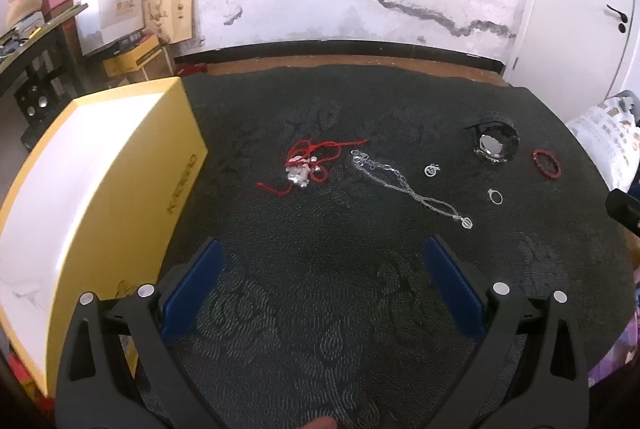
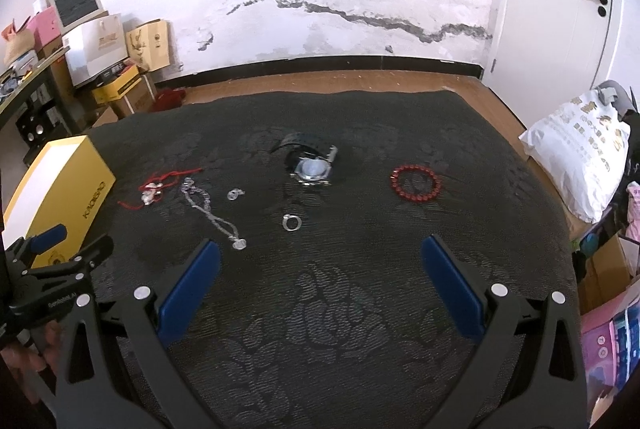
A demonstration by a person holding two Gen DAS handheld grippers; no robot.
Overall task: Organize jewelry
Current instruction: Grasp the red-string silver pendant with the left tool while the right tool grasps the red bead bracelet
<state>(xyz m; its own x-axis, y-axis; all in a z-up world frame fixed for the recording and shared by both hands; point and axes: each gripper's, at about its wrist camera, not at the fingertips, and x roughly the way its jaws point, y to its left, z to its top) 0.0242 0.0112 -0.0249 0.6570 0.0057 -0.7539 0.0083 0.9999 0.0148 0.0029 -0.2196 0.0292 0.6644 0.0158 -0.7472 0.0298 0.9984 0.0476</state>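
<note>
While both tools hang low over the dark, leaf-patterned cloth (image 2: 320, 329), the left gripper (image 1: 320, 261) and the right gripper (image 2: 320, 261) each have their blue-padded fingers spread wide with nothing between them, which I read as the pause before a first pick. Nearest the right gripper lies a thin silver chain necklace with a small pendant (image 2: 216, 221), strung out loosely, and just beyond it a plain silver ring (image 2: 291, 222) and a tiny silver charm (image 2: 234, 194). To the left sits a tangle of red cord with a silver ornament (image 1: 304, 165), bunched close to the yellow-sided box with a white top (image 1: 92, 189), probably the place the pieces are meant to go, though its lid looks shut and I cannot tell how it opens. Farther off rest a black-strapped wristwatch with a silver face (image 2: 314, 169), lying on its side, and a red beaded bracelet (image 2: 416, 181) well apart to the right. All the jewelry is scattered, none sorted. The box lettering is too small to read, the ornament's shape is unclear, and the person shows only as fingertips at the frame edges.
</note>
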